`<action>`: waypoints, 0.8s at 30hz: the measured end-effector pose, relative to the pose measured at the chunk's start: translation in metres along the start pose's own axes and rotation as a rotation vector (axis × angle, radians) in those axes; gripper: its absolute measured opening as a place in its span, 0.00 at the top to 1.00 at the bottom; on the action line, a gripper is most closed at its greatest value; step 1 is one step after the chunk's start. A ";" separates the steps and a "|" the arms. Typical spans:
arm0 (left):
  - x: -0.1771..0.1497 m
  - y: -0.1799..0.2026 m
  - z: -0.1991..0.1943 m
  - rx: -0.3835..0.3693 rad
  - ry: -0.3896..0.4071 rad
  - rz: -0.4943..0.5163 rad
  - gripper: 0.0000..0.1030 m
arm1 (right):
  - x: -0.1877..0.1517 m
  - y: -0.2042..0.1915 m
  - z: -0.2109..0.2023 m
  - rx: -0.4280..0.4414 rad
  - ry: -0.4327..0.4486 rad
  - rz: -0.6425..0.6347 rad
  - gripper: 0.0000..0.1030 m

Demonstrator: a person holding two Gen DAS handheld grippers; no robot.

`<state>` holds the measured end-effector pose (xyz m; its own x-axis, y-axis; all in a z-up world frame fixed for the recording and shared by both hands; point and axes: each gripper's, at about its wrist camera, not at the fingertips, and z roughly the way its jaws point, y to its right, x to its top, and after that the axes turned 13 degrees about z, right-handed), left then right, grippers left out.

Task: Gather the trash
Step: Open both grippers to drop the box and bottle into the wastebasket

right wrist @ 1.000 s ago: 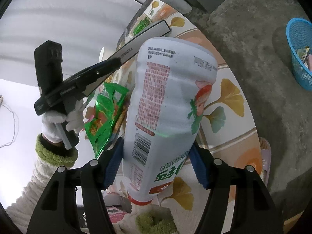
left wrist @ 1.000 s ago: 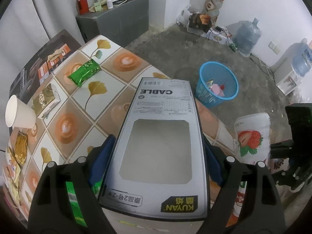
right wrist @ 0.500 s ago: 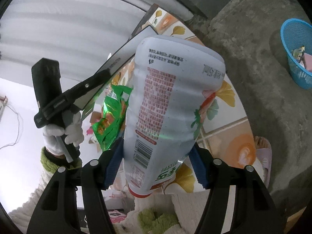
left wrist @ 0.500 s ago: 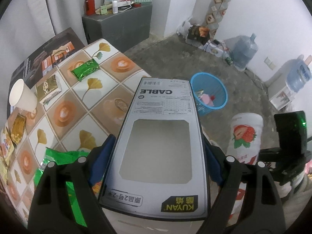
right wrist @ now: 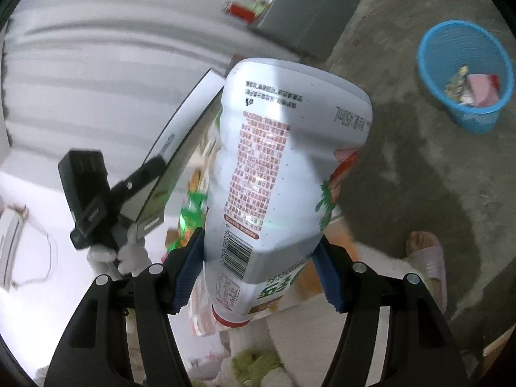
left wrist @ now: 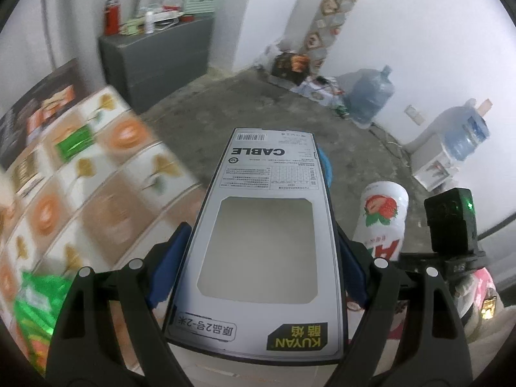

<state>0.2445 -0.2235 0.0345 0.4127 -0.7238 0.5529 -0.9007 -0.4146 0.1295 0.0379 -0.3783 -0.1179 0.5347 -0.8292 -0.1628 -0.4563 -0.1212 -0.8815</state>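
My left gripper (left wrist: 258, 267) is shut on a flat grey cable box (left wrist: 261, 242) printed with CABLE, its blue pads pressed on the box's long edges. My right gripper (right wrist: 258, 267) is shut on a white strawberry drink bottle (right wrist: 277, 177), held with its cap toward the camera. The same bottle (left wrist: 382, 219) shows at the right of the left wrist view, and the box (right wrist: 180, 148) at the left of the right wrist view. A blue trash basket (right wrist: 464, 74) with some wrappers in it stands on the concrete floor, upper right. In the left wrist view the box hides almost all of it.
A table (left wrist: 106, 190) with a leaf-pattern cloth lies at left, with a green wrapper (left wrist: 74, 143) and a green bag (left wrist: 32, 309) on it. A grey cabinet (left wrist: 154, 61), two water jugs (left wrist: 371, 96) and boxes line the walls. A slippered foot (right wrist: 425, 264) stands at right.
Both grippers have swung away from the table toward the open floor, each keeping its item. The basket has slid behind the box in the left view and sits larger in the right view.
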 end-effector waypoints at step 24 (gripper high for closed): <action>0.169 0.085 0.298 -0.183 -0.063 -0.165 0.19 | 0.222 0.195 -0.048 -0.162 0.342 0.523 0.25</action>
<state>0.2776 -0.5454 -0.1067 0.5588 -0.6898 0.4604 -0.8275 -0.4274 0.3641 0.0333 -0.6121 -0.3049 -0.0324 -0.9250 -0.3786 -0.7114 0.2874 -0.6413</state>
